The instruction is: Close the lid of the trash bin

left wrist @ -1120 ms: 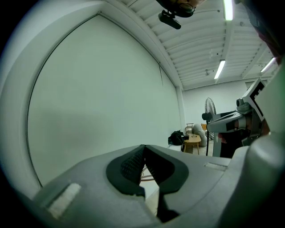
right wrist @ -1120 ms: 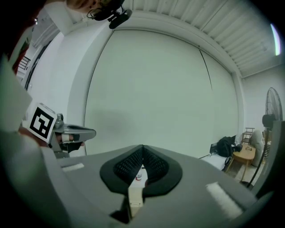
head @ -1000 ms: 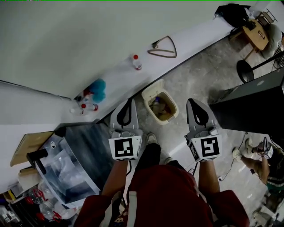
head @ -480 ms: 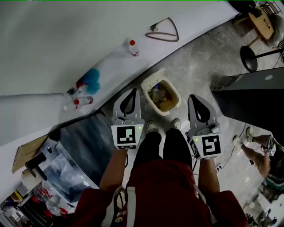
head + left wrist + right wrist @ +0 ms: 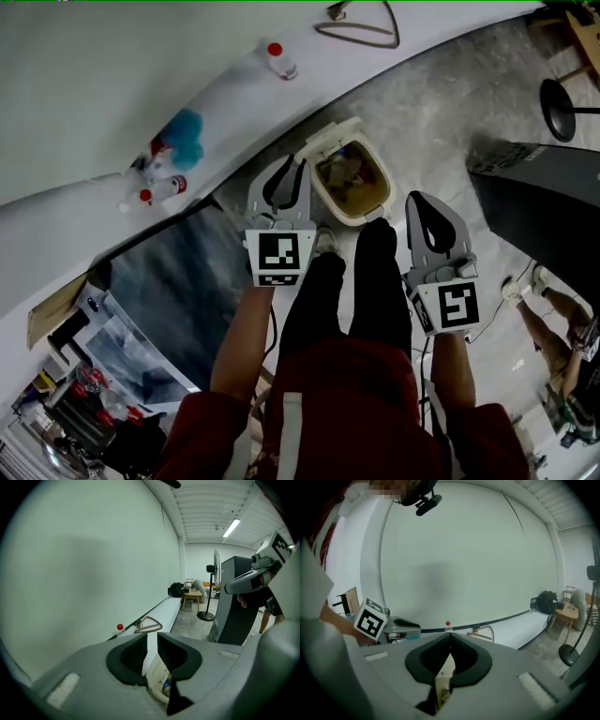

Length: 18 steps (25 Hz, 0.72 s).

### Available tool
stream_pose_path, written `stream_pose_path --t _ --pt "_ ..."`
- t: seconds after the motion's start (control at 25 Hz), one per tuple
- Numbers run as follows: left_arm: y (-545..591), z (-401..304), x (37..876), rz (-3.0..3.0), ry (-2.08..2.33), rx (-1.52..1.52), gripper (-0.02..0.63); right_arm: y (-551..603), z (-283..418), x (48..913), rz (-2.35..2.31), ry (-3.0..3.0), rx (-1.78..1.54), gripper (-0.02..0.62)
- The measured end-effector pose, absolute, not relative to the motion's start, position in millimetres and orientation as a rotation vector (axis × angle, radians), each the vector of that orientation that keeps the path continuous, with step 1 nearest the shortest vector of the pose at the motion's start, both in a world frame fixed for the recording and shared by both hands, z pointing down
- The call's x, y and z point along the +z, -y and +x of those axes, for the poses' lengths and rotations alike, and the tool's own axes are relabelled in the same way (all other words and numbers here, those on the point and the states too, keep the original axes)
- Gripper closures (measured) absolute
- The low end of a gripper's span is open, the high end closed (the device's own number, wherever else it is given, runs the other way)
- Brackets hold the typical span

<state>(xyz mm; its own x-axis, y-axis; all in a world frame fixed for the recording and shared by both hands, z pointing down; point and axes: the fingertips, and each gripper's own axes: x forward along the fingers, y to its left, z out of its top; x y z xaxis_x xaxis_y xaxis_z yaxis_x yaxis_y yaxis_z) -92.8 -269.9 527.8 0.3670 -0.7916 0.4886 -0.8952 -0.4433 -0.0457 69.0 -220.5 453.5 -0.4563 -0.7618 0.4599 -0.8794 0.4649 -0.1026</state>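
The cream trash bin (image 5: pixel 354 184) stands open on the floor against the white ledge, rubbish inside, its lid (image 5: pixel 325 141) tipped up at the back. My left gripper (image 5: pixel 299 165) hovers by the bin's left rim. Its jaws are opening, a narrow gap shows and nothing is between them. In the left gripper view, the left gripper (image 5: pixel 152 637) frames the bin (image 5: pixel 157 680) below. My right gripper (image 5: pixel 418 199) hangs to the right of the bin, apart from it, jaws shut and empty. In the right gripper view, the right gripper (image 5: pixel 450 634) looks over the bin's lid (image 5: pixel 443 678).
On the ledge are a red-capped bottle (image 5: pixel 279 60), a wooden triangle hanger (image 5: pixel 361 28) and a blue item (image 5: pixel 182 130). A black cabinet (image 5: pixel 544 197) stands right, a dark glass table (image 5: pixel 178 291) left. My legs (image 5: pixel 361 281) stand just before the bin.
Both grippers have dropped down towards the bin, and the bin now sits closer between them. The left jaws, shut before, have parted a little.
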Motion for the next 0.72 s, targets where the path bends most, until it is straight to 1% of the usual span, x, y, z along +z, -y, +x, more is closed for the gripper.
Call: stream_pose_path --t 0.04,0.24,0.44,0.72 --pt "274.3 -91.8 537.9 2.391 1.504 0.677 0.535 220.8 71.5 463.5 1.358 2.355 0.473 0.595" --pt "286.8 -86.4 587.2 2.358 1.431 0.785 0.429 230.3 70.7 487.0 1.329 2.392 0.519 0.595" --pt "286.7 -72.6 633.3 2.347 1.322 0.938 0.394 230.4 81.8 515.2 1.287 2.383 0.549 0.595" --pt "282.1 -61.6 663.9 2.337 1.25 1.037 0.382 229.6 91.7 535.5 1.278 2.35 0.598 0.595"
